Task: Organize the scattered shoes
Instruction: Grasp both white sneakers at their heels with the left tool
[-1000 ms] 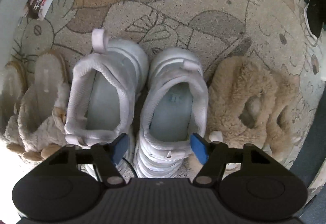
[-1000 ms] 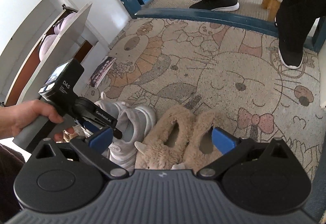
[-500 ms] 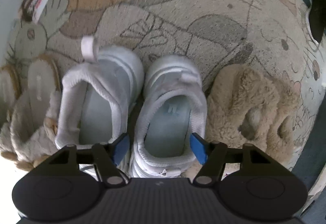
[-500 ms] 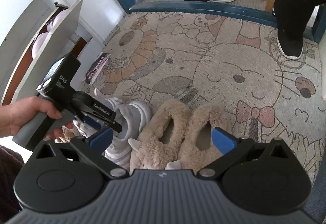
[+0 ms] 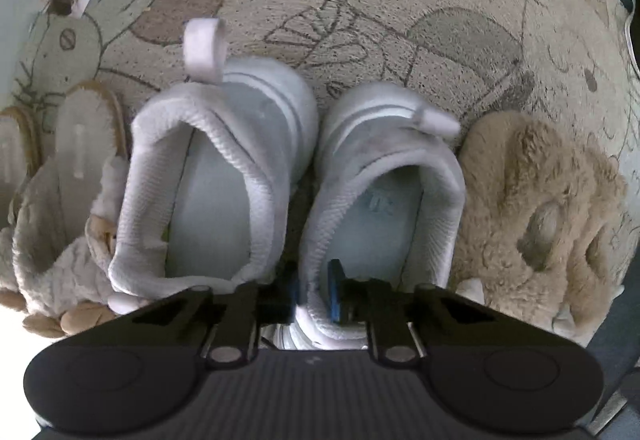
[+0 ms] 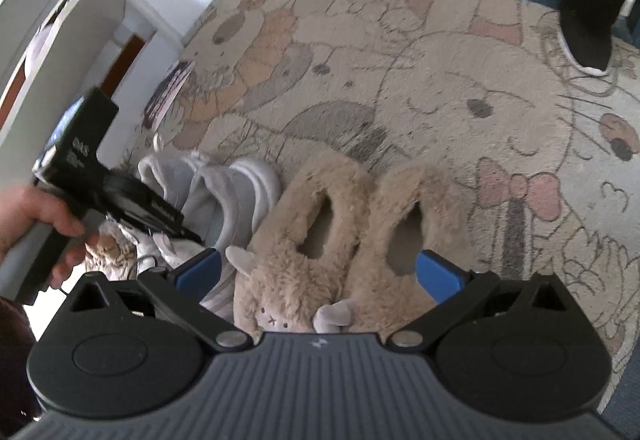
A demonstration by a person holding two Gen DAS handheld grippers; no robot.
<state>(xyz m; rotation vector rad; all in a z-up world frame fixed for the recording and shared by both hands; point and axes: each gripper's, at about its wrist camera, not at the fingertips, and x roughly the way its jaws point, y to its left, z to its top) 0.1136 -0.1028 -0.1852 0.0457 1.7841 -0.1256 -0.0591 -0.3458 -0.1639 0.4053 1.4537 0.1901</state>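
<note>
**Left jaws pinch the sneaker's collar; right jaws wait spread over the slippers**

The jaws of the left gripper (image 5: 313, 290) are clenched on the inner collar wall of the right-hand white sneaker (image 5: 384, 200), one blue pad inside the opening and one in the gap beside its mate, the left-hand white sneaker (image 5: 212, 180). The right gripper (image 6: 318, 272) has its jaws spread wide, grasping nothing, straddling the tan fluffy slippers (image 6: 352, 232) on the rug (image 6: 400, 80).

All the shoes lie in one row, toes toward the grippers: cream slippers (image 5: 60, 200), the two sneakers, then the tan slippers touching the held sneaker.

The hold is only on soft fabric at the tongue end, so any shift should probably be slow and low, or the collar may fold and slip. Keep the sneaker parallel to its mate and clear of the tan slipper's fur.

Half a second ago the left jaws stood wide apart, straddling this sneaker; now they have closed on its collar. The right jaws remain spread, a little nearer the slippers.
</note>
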